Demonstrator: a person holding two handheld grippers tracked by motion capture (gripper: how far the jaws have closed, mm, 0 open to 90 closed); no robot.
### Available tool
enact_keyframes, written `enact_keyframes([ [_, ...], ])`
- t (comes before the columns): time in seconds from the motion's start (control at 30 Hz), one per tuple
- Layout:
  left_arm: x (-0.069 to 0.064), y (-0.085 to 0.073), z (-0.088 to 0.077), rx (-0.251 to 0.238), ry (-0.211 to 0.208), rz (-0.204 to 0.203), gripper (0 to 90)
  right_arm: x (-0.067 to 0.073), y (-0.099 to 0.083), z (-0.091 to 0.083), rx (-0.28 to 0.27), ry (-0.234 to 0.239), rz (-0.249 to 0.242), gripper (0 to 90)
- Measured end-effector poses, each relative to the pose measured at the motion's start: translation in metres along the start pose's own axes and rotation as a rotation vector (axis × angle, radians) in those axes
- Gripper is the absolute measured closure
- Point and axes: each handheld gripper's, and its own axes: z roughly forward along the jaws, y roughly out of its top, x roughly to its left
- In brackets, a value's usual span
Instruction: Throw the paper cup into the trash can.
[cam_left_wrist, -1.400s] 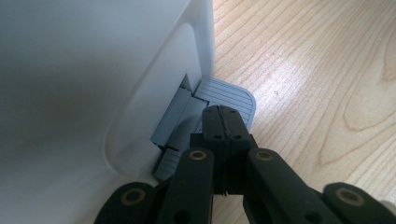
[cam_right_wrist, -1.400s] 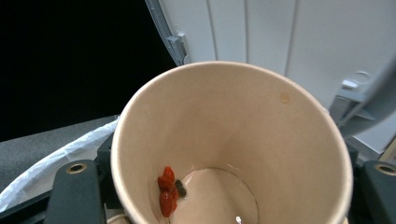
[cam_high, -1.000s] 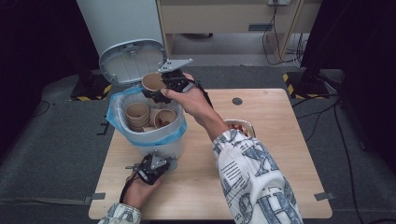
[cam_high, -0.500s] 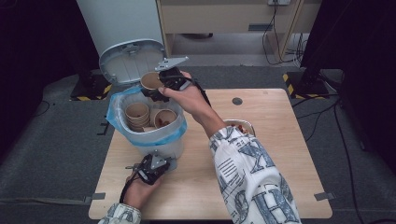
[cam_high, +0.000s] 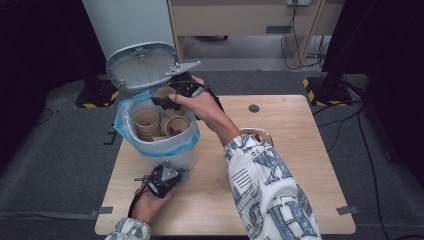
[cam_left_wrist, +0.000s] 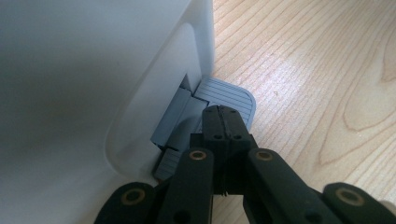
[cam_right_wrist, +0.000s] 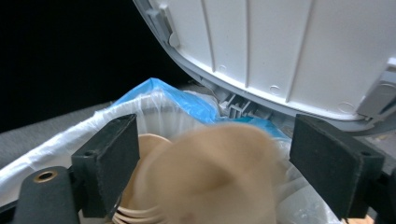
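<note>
Counter (cam_high: 300, 150): pale wood, carrying a pedal bin at its left part.

Pedal bin (cam_high: 170, 155): white body, blue liner (cam_high: 125, 117) folded over the rim, grey lid (cam_high: 137, 65) standing open behind. Stacked brown paper cups (cam_high: 147, 122) lie inside.

Right claw (cam_high: 167, 102): over the bin's mouth, near the lid. Its jaws have just been opening and stand apart, pads clear of a blurred paper cup (cam_right_wrist: 210, 172) that sits between them, just above the stacked cups.

Left claw (cam_left_wrist: 224, 116): low at the bin's front, jaws fully together with nothing between them, tips resting on the grey foot pedal (cam_left_wrist: 233, 95).
</note>
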Motion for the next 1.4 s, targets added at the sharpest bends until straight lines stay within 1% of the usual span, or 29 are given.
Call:
enact_keyframes([
  [0.03,0.000,0.000,0.000,0.000,0.001,0.000,89.7,-0.001,0.000,-0.001,-0.006,0.007,0.010,15.0],
  [0.33,0.000,0.000,0.000,0.001,0.001,0.001,89.7,-0.004,-0.003,-0.012,-0.015,-0.007,0.013,15.2],
  [0.43,0.000,0.000,0.000,-0.001,-0.001,0.001,89.7,-0.004,-0.005,-0.018,-0.018,-0.007,0.016,14.2],
  [0.53,0.000,0.000,0.000,-0.001,0.001,0.002,89.7,-0.007,-0.006,-0.026,-0.019,-0.022,0.023,13.5],
  [0.6,0.000,0.000,0.000,-0.001,0.002,0.003,89.7,-0.010,-0.008,-0.033,-0.020,-0.034,0.021,13.1],
  [0.97,0.000,0.000,0.000,0.001,0.003,0.002,89.7,-0.024,-0.022,-0.061,-0.017,-0.080,0.055,11.3],
  [1.17,0.000,0.000,0.000,0.000,0.003,0.002,89.7,-0.034,-0.032,-0.074,-0.014,-0.105,0.071,11.2],
  [1.4,0.000,0.000,0.000,0.000,0.002,0.001,89.8,-0.043,-0.041,-0.085,-0.014,-0.125,0.086,11.2],
])
